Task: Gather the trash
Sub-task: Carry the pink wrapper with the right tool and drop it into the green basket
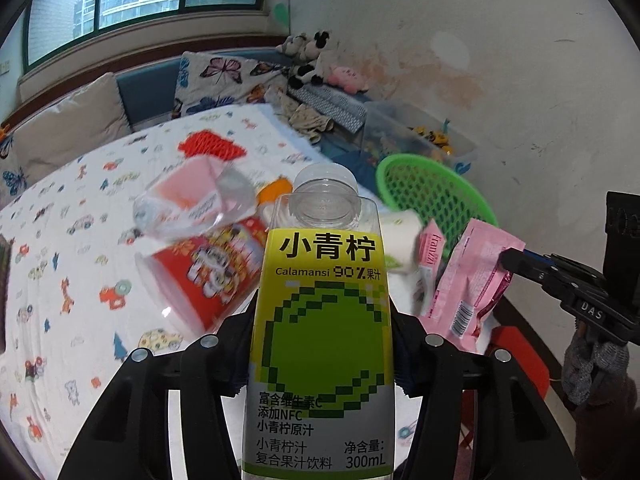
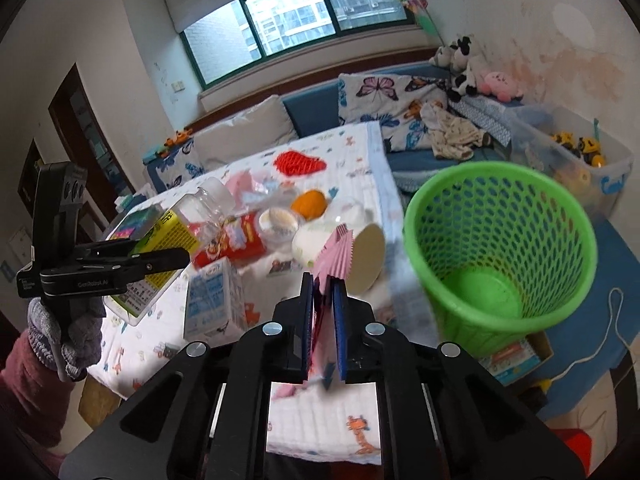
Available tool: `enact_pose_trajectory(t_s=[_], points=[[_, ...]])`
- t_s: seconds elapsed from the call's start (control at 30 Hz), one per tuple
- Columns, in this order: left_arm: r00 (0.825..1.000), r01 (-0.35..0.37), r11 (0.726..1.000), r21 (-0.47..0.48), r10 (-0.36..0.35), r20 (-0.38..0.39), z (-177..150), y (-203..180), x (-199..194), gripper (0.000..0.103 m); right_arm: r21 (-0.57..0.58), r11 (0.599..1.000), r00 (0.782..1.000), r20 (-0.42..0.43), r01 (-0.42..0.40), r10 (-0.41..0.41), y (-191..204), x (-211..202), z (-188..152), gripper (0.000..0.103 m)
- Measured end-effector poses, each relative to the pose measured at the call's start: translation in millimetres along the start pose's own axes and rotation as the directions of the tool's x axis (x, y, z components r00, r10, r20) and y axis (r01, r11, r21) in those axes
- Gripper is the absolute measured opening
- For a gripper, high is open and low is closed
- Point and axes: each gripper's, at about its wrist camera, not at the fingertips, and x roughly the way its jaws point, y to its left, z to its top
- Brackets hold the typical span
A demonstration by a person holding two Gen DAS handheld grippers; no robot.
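My left gripper (image 1: 322, 320) is shut on a yellow-green calamansi juice bottle (image 1: 324, 320) and holds it above the table; it also shows in the right wrist view (image 2: 160, 264), where the bottle (image 2: 168, 236) sticks out past the fingers. My right gripper (image 2: 322, 292) is shut on a pink snack wrapper (image 2: 334, 254), seen also in the left wrist view (image 1: 468, 280). A green mesh bin (image 2: 500, 252) stands beside the table's right edge, right of the wrapper; it shows in the left view too (image 1: 432, 196).
On the patterned tablecloth (image 2: 352, 144) lie a red cup (image 1: 208, 272), a crushed clear bottle (image 1: 192, 204), an orange (image 2: 308, 204), a white paper cup (image 2: 352, 252), a blue-white carton (image 2: 216, 300) and red netting (image 2: 298, 162). A sofa and toy box stand behind.
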Motion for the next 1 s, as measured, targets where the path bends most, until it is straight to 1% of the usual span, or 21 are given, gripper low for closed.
enact_pose_trajectory(t_s=[0.23, 0.33, 0.4, 0.57, 0.67, 0.73, 0.77, 0.8, 0.83, 0.87, 0.9, 0.93, 1.0], points=[[0.999, 0.044, 0.999, 0.022, -0.045, 0.014, 26.7, -20.1, 10.0, 0.053, 0.007, 0.999, 0.997, 0.058, 0.052, -0.052, -21.6, -13.6, 19.7, 0.01], [0.998, 0.056, 0.998, 0.037, -0.057, 0.019, 40.8, -30.2, 17.8, 0.053, 0.006, 0.993, 0.989, 0.09, 0.117, -0.117, -39.4, -16.9, 31.9, 0.01], [0.997, 0.068, 0.997, 0.044, -0.069, 0.019, 50.9, -36.7, 24.5, 0.053, 0.032, 0.988, 0.982, 0.108, 0.153, -0.156, -55.7, -15.8, 40.4, 0.01], [0.995, 0.1, 0.993, 0.064, -0.1, -0.008, 74.9, -54.1, 45.6, 0.053, 0.068, 0.968, 0.964, 0.094, 0.241, -0.247, -96.7, 1.2, 53.9, 0.011], [0.994, 0.105, 0.99, 0.09, -0.104, -0.023, 87.5, -66.7, 59.6, 0.053, 0.08, 0.956, 0.955, 0.075, 0.281, -0.287, -118.3, 13.4, 56.3, 0.014], [0.994, 0.106, 0.989, 0.107, -0.103, -0.039, 96.3, -77.0, 72.2, 0.053, 0.079, 0.953, 0.953, 0.059, 0.293, -0.298, -130.4, 20.2, 55.9, 0.015], [0.994, 0.108, 0.988, 0.114, -0.104, -0.047, 99.4, -81.2, 78.1, 0.053, 0.083, 0.947, 0.947, 0.055, 0.311, -0.316, -135.9, 23.9, 54.9, 0.015], [0.993, 0.114, 0.986, 0.121, -0.108, -0.056, 102.4, -85.6, 83.8, 0.053, 0.087, 0.944, 0.946, 0.045, 0.317, -0.322, -141.9, 27.5, 53.2, 0.018], [0.991, 0.119, 0.984, 0.134, -0.111, -0.068, 106.9, -93.1, 92.7, 0.053, 0.093, 0.943, 0.945, 0.038, 0.32, -0.324, -147.2, 29.9, 52.6, 0.024], [0.991, 0.121, 0.982, 0.142, -0.112, -0.074, 107.0, -96.9, 96.3, 0.053, 0.102, 0.938, 0.941, 0.037, 0.332, -0.337, -152.6, 31.3, 51.6, 0.029], [0.99, 0.123, 0.981, 0.151, -0.112, -0.082, 109.6, -102.4, 102.7, 0.053, 0.11, 0.936, 0.939, 0.039, 0.335, -0.341, -156.7, 31.2, 49.8, 0.038], [0.99, 0.124, 0.98, 0.158, -0.111, -0.089, 111.9, -107.4, 108.0, 0.053, 0.117, 0.935, 0.939, 0.043, 0.336, -0.342, -160.4, 29.0, 47.8, 0.043], [0.987, 0.136, 0.976, 0.17, -0.118, -0.111, 116.1, -117.9, 121.2, 0.053, 0.131, 0.931, 0.936, 0.042, 0.342, -0.35, -166.6, 27.3, 43.9, 0.047]])
